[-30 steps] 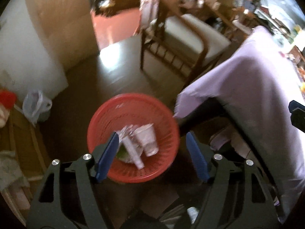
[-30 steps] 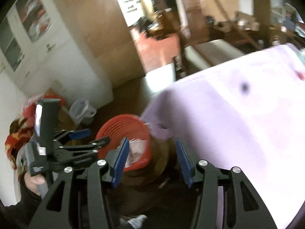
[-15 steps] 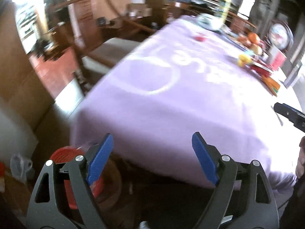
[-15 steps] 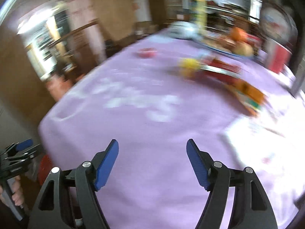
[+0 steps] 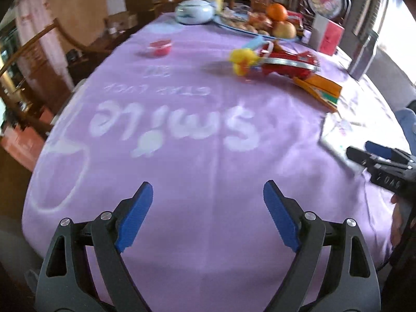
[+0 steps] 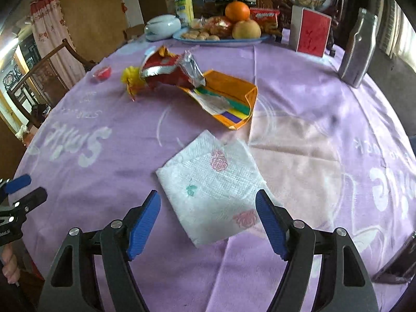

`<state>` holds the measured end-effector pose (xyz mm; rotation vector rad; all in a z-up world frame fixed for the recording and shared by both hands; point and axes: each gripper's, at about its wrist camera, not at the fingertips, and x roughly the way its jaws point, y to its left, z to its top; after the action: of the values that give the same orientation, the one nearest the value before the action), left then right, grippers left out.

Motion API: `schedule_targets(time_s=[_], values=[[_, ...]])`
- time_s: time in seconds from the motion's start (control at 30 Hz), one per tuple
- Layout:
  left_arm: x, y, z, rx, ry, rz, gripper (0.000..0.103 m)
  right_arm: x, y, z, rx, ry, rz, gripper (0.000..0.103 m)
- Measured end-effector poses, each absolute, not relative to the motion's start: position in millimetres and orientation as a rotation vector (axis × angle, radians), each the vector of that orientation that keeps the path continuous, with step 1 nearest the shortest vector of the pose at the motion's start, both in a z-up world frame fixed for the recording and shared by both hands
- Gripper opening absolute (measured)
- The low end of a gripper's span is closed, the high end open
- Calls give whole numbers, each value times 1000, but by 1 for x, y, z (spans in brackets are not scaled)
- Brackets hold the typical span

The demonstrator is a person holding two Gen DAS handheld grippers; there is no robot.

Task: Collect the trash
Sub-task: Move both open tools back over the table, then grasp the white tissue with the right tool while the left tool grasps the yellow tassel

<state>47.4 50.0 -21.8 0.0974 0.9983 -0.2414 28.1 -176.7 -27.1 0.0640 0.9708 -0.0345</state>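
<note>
Trash lies on the purple tablecloth (image 6: 299, 83): a white rose-printed napkin (image 6: 213, 184), a flattened orange carton (image 6: 226, 98), a torn red foil snack bag (image 6: 166, 70), a yellow wrapper (image 6: 132, 79) and a small red cup (image 6: 102, 74). My right gripper (image 6: 208, 195) hovers open just above the napkin's near edge, holding nothing. My left gripper (image 5: 208, 186) is open and empty over bare cloth near the table's front edge. From there the snack bag (image 5: 288, 63), carton (image 5: 319, 88) and red cup (image 5: 160, 46) lie farther back, the napkin (image 5: 335, 140) to the right.
At the back stand a plate of fruit and pastries (image 6: 221, 39), a white lidded bowl (image 6: 162, 26), a red box (image 6: 310, 32) and a silver bottle (image 6: 357, 46). Wooden chairs (image 5: 46, 52) stand left of the table. A hand (image 6: 9, 265) holds the left gripper.
Both views swung from the red basket of trash on the floor up onto the purple tabletop. The right gripper's jaws spread wider; both came in over the table.
</note>
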Motion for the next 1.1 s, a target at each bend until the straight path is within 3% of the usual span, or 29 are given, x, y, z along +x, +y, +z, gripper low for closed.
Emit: schedule_targets(time_s=[0.37,0.4,0.47,0.53,0.57,1.1], values=[[82,18,-23,156,1020,-275,84,52,-169,-35,16,997,-6,71],[87,17,-24,159,1025,-274,84,52,-169,-35,9,994,-12,67],[95,15,-25,165,1032,-273,84,52,-171,-33,5,986,-23,49],[101,14,-26,175,1032,-266,84,52,-175,-32,32,985,-6,20],[106,12,-26,181,1032,-261,84,51,-177,-31,43,986,0,11],[187,-28,-39,259,994,-271,84,38,-208,-13,156,892,-22,7]])
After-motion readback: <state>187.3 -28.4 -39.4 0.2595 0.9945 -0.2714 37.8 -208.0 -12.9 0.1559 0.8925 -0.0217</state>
